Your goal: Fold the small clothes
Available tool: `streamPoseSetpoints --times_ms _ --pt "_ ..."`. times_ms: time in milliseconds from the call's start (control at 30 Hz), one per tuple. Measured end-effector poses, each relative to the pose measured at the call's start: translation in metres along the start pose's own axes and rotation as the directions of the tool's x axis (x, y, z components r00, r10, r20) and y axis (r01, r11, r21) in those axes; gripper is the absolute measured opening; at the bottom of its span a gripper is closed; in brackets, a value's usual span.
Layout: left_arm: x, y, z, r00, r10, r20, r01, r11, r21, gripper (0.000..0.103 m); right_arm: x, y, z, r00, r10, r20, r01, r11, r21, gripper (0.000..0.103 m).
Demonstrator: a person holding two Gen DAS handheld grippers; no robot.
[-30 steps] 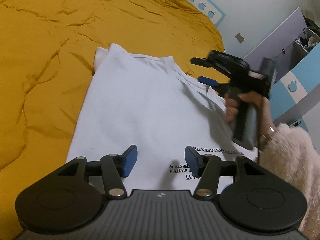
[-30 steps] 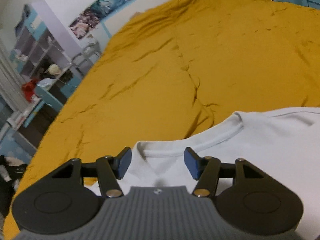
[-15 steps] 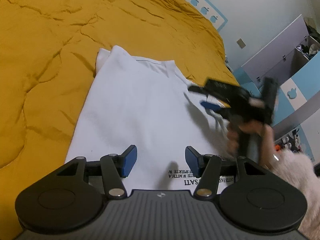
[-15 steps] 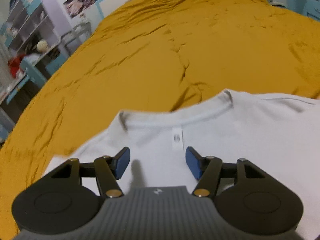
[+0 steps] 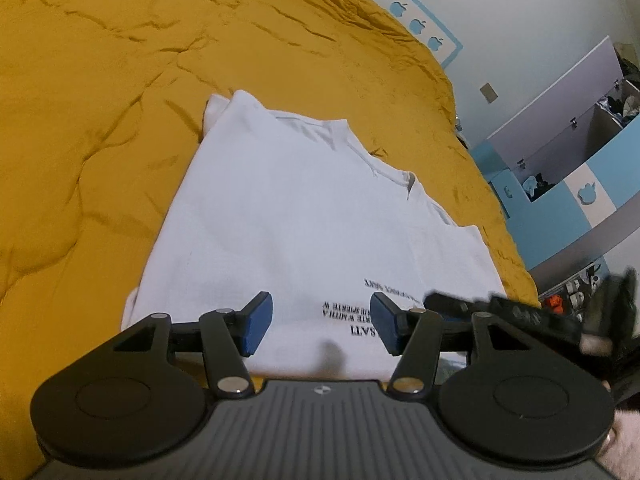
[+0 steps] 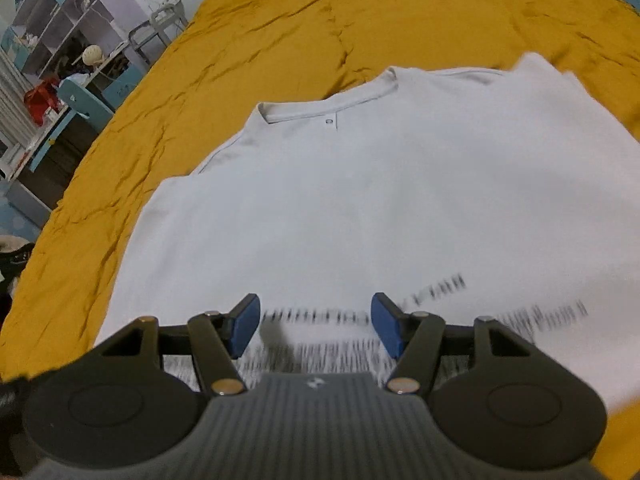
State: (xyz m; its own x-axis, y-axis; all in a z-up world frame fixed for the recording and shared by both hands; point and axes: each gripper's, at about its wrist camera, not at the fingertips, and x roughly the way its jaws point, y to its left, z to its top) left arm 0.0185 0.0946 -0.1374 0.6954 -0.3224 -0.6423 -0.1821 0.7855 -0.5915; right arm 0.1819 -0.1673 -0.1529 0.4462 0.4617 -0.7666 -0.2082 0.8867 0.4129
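While both jaws are gaping empty, the left gripper (image 5: 316, 326) and right gripper (image 6: 316, 326) are hovering over the white T-shirt (image 5: 304, 216); pinching one layer risks skewing the fold.

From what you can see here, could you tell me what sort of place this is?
Most likely a bedroom: a mustard-yellow quilt covers a bed, with cubby shelves and a cluttered desk alongside.
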Motion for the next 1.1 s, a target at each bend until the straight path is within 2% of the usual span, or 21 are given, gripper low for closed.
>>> streamPoseSetpoints --times_ms 133,333,433,567,667,767,833,900,933,1033,1100 --pt "-0.003 0.003 -0.007 1.000 0.002 -0.014 -0.003 1.000 -0.026 0.065 -0.019 0.001 -0.026 0.998 0.017 -0.062 -0.015 1.000 0.024 0.059" --pt "-0.001 0.005 -0.010 1.000 0.001 -0.023 -0.001 1.000 -0.028 0.065 -0.019 -0.003 -0.051 1.000 0.008 -0.028 -0.008 1.000 0.004 0.059" --pt "-0.002 0.004 -0.007 1.000 -0.007 -0.027 0.006 0.999 -0.035 0.065 -0.017 -0.001 -0.050 1.000 0.004 -0.027 -0.004 1.000 -0.002 0.064" --pt "-0.022 0.001 0.008 0.999 -0.034 0.022 0.034 0.999 -0.011 0.065 -0.033 0.019 -0.048 1.000 0.006 0.000 -0.006 0.996 -0.084 0.064" --pt "-0.038 0.002 0.028 0.998 -0.024 0.056 0.022 0.999 0.026 0.065 -0.042 0.052 -0.053 0.999 0.048 0.011 -0.044 0.971 -0.236 0.064" --pt "-0.048 0.009 0.050 0.997 0.009 0.075 -0.014 0.998 0.058 0.066 -0.043 0.095 -0.067 0.997 0.075 0.030 -0.055 0.897 -0.438 0.064" --pt "-0.050 0.016 0.063 0.997 0.022 0.075 -0.027 0.997 0.066 0.071 -0.040 0.124 -0.081 0.995 0.089 0.041 -0.051 0.826 -0.561 0.064" --pt "-0.046 0.025 0.077 0.998 0.028 0.056 -0.032 0.998 0.063 0.071 -0.032 0.150 -0.095 0.996 0.075 0.054 -0.021 0.746 -0.666 0.064" --pt "-0.043 0.029 0.082 0.999 0.026 0.041 -0.028 0.998 0.062 0.071 -0.027 0.164 -0.104 0.995 0.068 0.068 0.003 0.690 -0.724 0.064" --pt "-0.030 0.044 0.095 1.000 0.014 0.004 -0.014 0.998 0.056 0.071 -0.010 0.192 -0.124 0.996 0.034 0.080 0.047 0.564 -0.825 0.056" --pt "-0.016 0.056 0.103 1.000 0.005 -0.031 -0.004 0.999 0.040 0.071 0.001 0.203 -0.132 0.996 0.003 0.088 0.074 0.521 -0.851 0.048"
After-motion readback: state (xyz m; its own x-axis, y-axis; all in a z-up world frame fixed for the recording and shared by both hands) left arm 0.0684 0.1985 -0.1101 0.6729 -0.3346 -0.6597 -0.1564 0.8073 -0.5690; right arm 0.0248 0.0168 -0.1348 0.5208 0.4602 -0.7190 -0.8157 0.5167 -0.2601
